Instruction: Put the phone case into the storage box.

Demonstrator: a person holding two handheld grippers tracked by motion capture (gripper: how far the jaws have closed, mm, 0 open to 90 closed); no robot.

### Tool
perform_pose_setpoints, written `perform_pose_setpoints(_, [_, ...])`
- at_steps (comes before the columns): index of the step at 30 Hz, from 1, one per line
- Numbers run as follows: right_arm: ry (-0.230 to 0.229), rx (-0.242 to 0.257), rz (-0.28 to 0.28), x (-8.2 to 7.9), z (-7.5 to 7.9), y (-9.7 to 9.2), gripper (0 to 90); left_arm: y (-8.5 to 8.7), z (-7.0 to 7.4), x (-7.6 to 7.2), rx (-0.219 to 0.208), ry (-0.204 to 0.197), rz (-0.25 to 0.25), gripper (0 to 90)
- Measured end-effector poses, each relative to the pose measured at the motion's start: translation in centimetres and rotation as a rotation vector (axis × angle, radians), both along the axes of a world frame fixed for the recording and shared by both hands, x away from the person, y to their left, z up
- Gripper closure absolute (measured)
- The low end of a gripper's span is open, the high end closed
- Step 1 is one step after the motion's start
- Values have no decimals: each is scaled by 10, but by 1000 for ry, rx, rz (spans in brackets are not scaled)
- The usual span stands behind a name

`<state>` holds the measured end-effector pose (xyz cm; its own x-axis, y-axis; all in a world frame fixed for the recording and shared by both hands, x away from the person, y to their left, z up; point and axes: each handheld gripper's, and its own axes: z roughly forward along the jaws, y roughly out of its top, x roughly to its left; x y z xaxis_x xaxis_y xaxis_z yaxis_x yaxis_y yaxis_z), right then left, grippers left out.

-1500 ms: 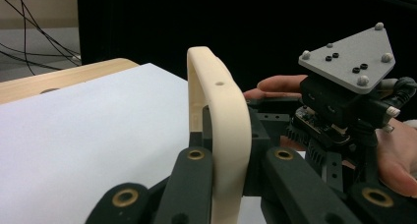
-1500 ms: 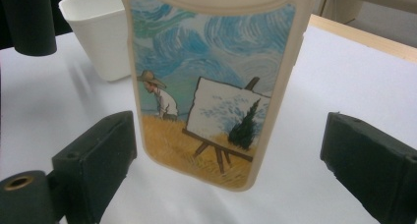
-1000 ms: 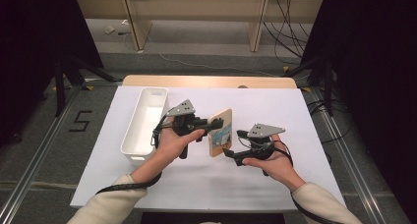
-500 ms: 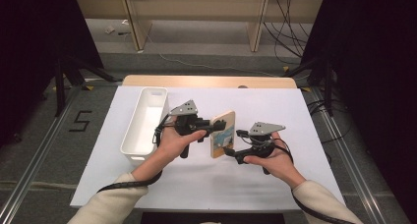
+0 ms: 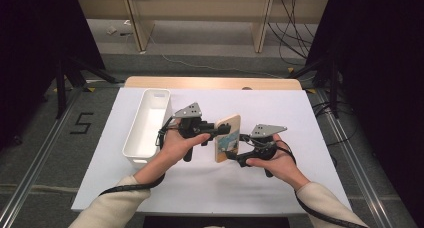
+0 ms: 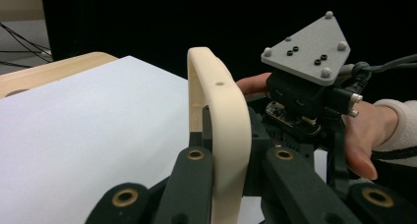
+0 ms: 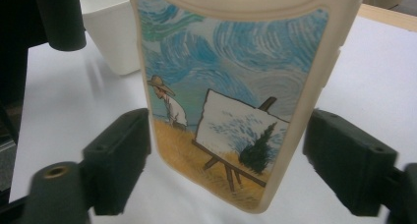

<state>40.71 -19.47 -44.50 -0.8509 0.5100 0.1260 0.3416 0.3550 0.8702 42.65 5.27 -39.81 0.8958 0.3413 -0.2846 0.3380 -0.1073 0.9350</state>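
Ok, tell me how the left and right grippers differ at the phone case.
The left gripper has its fingers shut on the phone case's cream edge; the right gripper's fingers stand wider, flanking the painted face, have just been closing, and do not clearly press yet. The left gripper sits higher in the high view, the right gripper lower. Both carry a grey plate.

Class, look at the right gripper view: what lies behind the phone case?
Behind the phone case you see the white sheet and a white bin at upper left. The left gripper holding it is mostly covered.
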Motion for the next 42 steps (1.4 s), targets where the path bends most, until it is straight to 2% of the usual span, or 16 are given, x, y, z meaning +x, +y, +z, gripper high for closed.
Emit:
perform_pose_setpoints(2, [-3,7,-3,1,-1,0,283,0,0,0,-4,-2,0,848])
perform_pose_setpoints(8, [36,56,0,4,-2,-4,443,2,2,-1,-16,9,8,849])
perform_pose_setpoints(12, [46,65,0,5,-1,-6,494,2,2,1,-30,5,12,849])
perform_pose_setpoints(18, [68,62,44,5,-1,-8,621,7,0,4,-54,-10,39,846])
perform_pose_setpoints(23, [95,86,61,6,1,-13,739,12,-1,8,-69,-7,67,808])
perform_pose_setpoints(27, [120,124,71,6,3,-15,799,13,1,9,-76,-26,77,695])
perform_pose_setpoints(31, [121,140,73,4,6,-13,814,11,1,9,-92,-10,103,541])
perform_pose_setpoints(32, [119,139,71,3,7,-12,815,10,1,9,-87,-12,111,494])
perform_pose_setpoints(34, [113,132,72,1,8,-9,816,7,1,10,-59,-48,136,379])
perform_pose_setpoints(36, [108,118,71,-1,9,-6,816,4,2,6,-12,-44,186,216])
perform_pose_setpoints(38, [109,120,62,-2,9,-4,817,4,5,4,13,-57,217,147])
perform_pose_setpoints(42, [94,106,38,-3,11,-2,817,2,9,2,30,-68,264,37])
